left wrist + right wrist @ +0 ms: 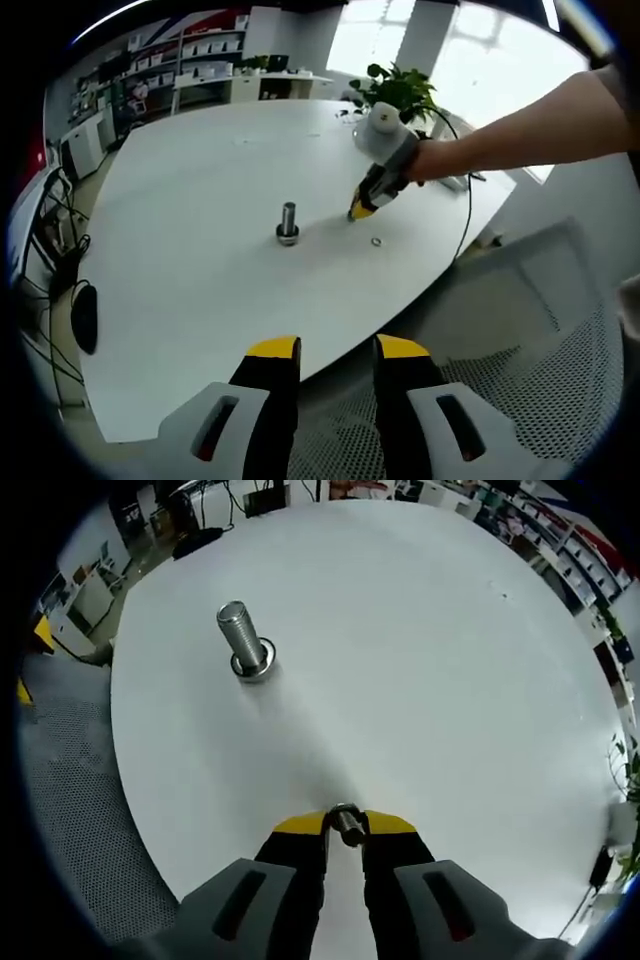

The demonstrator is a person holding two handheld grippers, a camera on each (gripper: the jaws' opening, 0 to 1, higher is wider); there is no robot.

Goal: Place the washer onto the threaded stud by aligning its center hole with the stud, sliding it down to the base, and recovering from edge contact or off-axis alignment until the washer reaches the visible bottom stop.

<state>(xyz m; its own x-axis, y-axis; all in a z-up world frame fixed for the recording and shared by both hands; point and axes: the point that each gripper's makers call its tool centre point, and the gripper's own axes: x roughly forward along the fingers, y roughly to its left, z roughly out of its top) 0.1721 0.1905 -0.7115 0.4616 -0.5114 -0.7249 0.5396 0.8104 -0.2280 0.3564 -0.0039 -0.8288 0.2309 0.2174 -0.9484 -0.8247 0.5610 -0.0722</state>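
Washer (345,821) sits clamped between the yellow tips of the right tongs (345,832), close above the white surface (420,660). It appears as a small grey metal ring seen nearly edge-on; its center hole cannot be made out from this angle. In the left gripper view a second small ring (377,241) lies flat on the surface just beside the tips of the right tongs (358,211); whether it is a spare washer cannot be told.

Threaded stud (240,638) stands upright on a round base collar, well apart from the held washer, toward the far left in the right gripper view. Its thread is bright and evenly ridged, and its top is flat. The collar is probably the bottom stop.

Left tongs (336,352) hang off the near edge of the surface, over a mesh chair seat (500,400), jaws parted and holding nothing.

Step in hand, as judged: carry the washer to the stud. Recommended procedure:
1. Lift clear of the surface before travelling.
2. Turn the washer flat, so that its hole faces down the stud axis.
3. Center the hole over the stud top before lowering.
4. If an edge catches on the thread, back off, level the washer and retry; do not force it.
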